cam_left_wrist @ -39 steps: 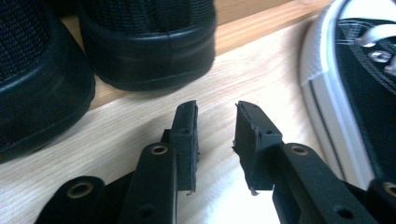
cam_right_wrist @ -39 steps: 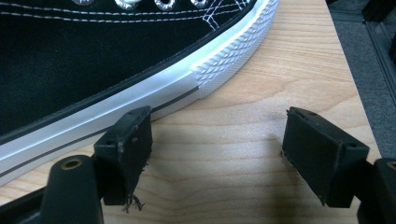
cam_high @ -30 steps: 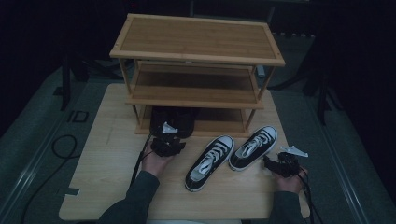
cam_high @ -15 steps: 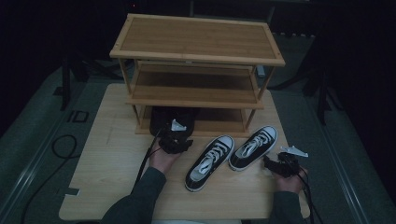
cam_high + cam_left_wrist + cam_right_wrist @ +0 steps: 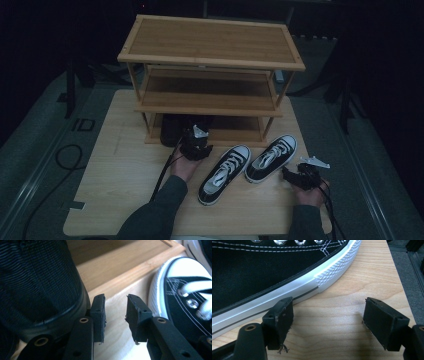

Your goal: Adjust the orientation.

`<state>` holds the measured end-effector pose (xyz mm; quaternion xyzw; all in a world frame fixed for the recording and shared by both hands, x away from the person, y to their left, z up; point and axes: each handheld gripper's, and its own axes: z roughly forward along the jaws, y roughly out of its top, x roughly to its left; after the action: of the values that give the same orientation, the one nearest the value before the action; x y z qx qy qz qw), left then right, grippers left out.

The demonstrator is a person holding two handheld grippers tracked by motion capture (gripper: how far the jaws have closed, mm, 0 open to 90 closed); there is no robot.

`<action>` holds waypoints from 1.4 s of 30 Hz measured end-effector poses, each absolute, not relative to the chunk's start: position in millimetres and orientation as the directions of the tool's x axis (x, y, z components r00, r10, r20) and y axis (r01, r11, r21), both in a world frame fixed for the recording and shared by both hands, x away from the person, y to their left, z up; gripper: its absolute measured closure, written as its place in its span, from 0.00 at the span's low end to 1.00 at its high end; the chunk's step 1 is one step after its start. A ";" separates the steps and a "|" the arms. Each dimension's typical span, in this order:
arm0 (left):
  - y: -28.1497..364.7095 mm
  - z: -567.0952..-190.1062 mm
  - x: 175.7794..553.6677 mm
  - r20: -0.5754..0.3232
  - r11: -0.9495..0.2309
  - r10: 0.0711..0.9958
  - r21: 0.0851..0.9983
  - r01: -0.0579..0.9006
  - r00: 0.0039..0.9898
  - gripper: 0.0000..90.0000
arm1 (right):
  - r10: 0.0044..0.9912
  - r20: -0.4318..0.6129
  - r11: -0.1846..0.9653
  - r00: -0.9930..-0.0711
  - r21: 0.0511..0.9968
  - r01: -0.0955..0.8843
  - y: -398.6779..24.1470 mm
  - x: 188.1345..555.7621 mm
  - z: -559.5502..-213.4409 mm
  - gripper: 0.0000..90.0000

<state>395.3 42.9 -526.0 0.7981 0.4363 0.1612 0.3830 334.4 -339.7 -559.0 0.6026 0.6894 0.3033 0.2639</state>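
Two black-and-white sneakers lie on the wooden table (image 5: 125,175), the left sneaker (image 5: 225,167) beside the right sneaker (image 5: 272,157). A plain black shoe (image 5: 172,129) sits on the bottom shelf of the shoe rack (image 5: 210,40). My left gripper (image 5: 195,142) (image 5: 115,305) hovers at the rack's front edge, between the black shoe (image 5: 37,282) and the left sneaker's toe (image 5: 185,287). Its jaws have just been closing, with only bare wood between them. My right gripper (image 5: 295,176) (image 5: 328,312) stands open just right of the right sneaker (image 5: 262,272), whose sole is next to one jaw.
The rack has three wooden shelves; the top and middle ones carry nothing. Black cables (image 5: 60,155) run over the grey floor to the left of the table. The table's right edge (image 5: 399,272) lies close to my right gripper.
My left gripper has moved right along the rack's front, from before the black shoe toward the left sneaker. The right hand has stayed in place.
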 end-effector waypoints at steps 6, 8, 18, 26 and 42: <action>26.9 -531.6 403.5 -0.011 -0.354 0.834 0.755 0.552 0.551 0.83 | 0.991 0.001 0.090 -0.134 0.736 0.670 -339.6 334.4 -559.1 0.27; 22.6 -534.0 407.9 0.010 -0.361 0.844 0.748 0.556 0.536 0.91 | 0.991 0.000 0.091 -0.134 0.736 0.670 -339.6 334.3 -559.1 0.27; 12.8 -543.5 423.6 0.002 -0.318 0.879 0.748 0.582 0.477 1.00 | 0.986 0.004 0.109 -0.168 0.748 0.655 -337.2 331.6 -558.5 0.41; 6.5 -550.0 429.9 0.017 -0.309 0.891 0.756 0.577 0.455 1.00 | 0.988 0.002 0.102 -0.155 0.742 0.662 -336.1 330.8 -557.5 0.46; -5.8 -553.4 440.1 0.032 -0.329 0.880 0.760 0.561 0.473 1.00 | 0.978 0.090 0.057 -0.189 0.755 0.654 -333.4 314.0 -531.2 0.74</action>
<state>440.1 -5.8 -553.4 0.7829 0.4601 0.2271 0.3518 314.0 -333.4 -531.2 0.5925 0.6884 0.3471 0.2336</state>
